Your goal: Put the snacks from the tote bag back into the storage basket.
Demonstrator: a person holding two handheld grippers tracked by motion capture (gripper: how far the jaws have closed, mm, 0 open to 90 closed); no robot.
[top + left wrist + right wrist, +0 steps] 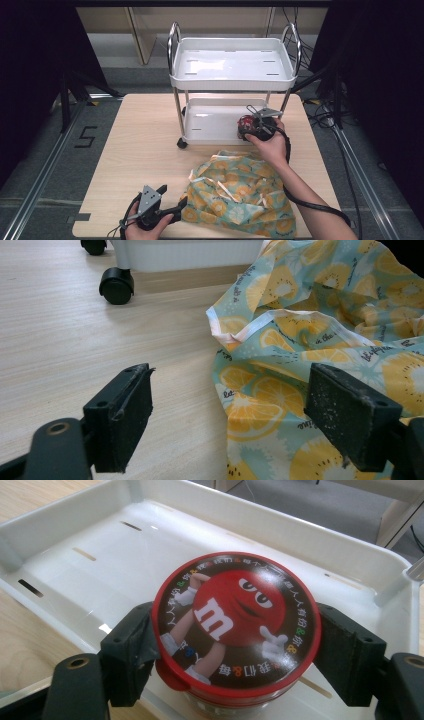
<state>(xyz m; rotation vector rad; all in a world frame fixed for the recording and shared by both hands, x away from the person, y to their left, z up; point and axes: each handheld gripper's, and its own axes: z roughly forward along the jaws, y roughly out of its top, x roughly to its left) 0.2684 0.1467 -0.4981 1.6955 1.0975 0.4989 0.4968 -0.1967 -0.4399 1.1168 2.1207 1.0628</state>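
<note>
A round candy jar with a red lid is squeezed between the two black jaws of the right gripper, one jaw on each side. The jar is held over the bottom tray of the white cart. The left gripper is held wide open with nothing between its jaws, low over the table, with one jaw over the edge of the orange-print bag.

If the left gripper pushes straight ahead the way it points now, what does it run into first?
Probably the fruit-print bag: the open left gripper has the bag's edge and white strap ahead between its jaws. Depth is hard to judge.
</note>
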